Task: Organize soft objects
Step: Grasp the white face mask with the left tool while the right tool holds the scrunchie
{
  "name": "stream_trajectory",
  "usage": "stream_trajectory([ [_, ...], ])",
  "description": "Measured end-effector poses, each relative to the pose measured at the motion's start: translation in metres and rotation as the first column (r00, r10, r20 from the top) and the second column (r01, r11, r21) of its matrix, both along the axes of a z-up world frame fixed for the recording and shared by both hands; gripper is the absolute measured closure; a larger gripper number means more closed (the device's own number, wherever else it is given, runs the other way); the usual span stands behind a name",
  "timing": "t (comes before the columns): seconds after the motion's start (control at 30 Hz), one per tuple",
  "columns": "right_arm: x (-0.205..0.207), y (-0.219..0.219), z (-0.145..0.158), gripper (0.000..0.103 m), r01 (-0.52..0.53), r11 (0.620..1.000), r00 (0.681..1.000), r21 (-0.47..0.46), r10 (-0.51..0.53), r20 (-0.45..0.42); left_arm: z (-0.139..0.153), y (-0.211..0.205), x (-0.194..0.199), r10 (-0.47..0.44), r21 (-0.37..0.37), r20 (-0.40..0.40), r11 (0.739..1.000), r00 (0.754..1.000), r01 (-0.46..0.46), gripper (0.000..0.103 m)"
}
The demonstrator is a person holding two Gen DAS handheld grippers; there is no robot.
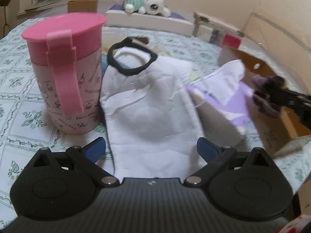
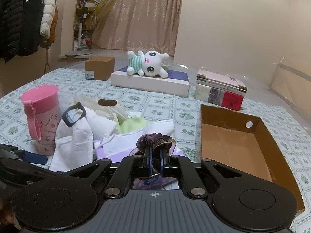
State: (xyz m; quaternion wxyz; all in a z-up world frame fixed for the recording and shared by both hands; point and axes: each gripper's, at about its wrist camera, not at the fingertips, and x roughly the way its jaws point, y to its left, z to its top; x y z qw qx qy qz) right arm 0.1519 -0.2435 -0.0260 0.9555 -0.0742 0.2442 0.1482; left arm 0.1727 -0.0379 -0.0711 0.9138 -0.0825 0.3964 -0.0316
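Velvet scrunchie (image 2: 155, 139) pinched in right hand-held gripper (image 2: 155, 155), tilted gently downward.

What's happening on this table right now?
A person is sorting soft items with two handheld grippers. The right gripper has its jaws shut on a purple velvet scrunchie, beside the empty cardboard box. The left gripper is open, its jaws on either side of a white cloth pouch next to the pink cup.
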Motion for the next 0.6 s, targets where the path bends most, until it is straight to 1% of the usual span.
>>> stream_trajectory([
  [0.1,0.001,-0.001,-0.002,0.096,-0.002,1.0,1.0,0.002,0.002,-0.005,-0.008,0.003,0.004,0.016,-0.004,-0.024,1.0,1.0,-0.016,0.004],
  [0.17,0.002,-0.001,-0.004,0.096,-0.004,1.0,1.0,0.005,0.004,-0.011,-0.011,0.003,0.005,0.008,-0.007,-0.031,1.0,0.999,-0.008,0.013],
  [0.2,0.003,0.0,-0.005,0.096,-0.004,1.0,1.0,0.007,0.004,-0.013,-0.013,0.002,0.005,0.005,0.001,-0.032,1.0,0.999,-0.005,0.015],
  [0.27,0.004,0.0,-0.006,0.096,-0.002,1.0,1.0,0.009,0.002,-0.017,-0.013,0.0,0.003,0.001,0.029,-0.024,1.0,1.0,0.0,0.026],
  [0.3,0.004,0.0,-0.006,0.096,-0.001,1.0,1.0,0.011,0.001,-0.017,-0.013,-0.001,0.002,0.0,0.042,-0.022,0.999,1.0,0.001,0.029],
  [0.37,0.004,0.0,-0.006,0.096,0.0,1.0,1.0,0.01,0.0,-0.016,-0.011,-0.003,0.001,0.008,0.074,-0.021,0.997,1.0,-0.006,0.048],
  [0.4,0.004,0.0,-0.006,0.096,0.002,1.0,1.0,0.012,-0.002,-0.016,-0.011,-0.004,0.001,0.007,0.084,-0.021,0.996,1.0,-0.005,0.052],
  [0.47,0.003,-0.001,-0.006,0.096,0.006,1.0,1.0,0.014,-0.005,-0.015,-0.009,-0.004,0.0,0.003,0.097,-0.024,0.995,1.0,-0.001,0.071],
  [0.5,0.002,-0.001,-0.005,0.096,0.007,1.0,1.0,0.015,-0.007,-0.013,-0.008,-0.004,-0.002,0.001,0.1,-0.025,0.995,1.0,0.002,0.075],
  [0.57,0.0,-0.002,-0.004,0.096,0.008,1.0,1.0,0.017,-0.008,-0.01,-0.005,-0.003,-0.006,-0.002,0.11,-0.021,0.994,1.0,0.004,0.095],
  [0.6,-0.001,-0.002,-0.003,0.096,0.009,1.0,1.0,0.019,-0.008,-0.009,-0.003,-0.003,-0.008,-0.005,0.115,-0.017,0.993,1.0,0.007,0.099],
])
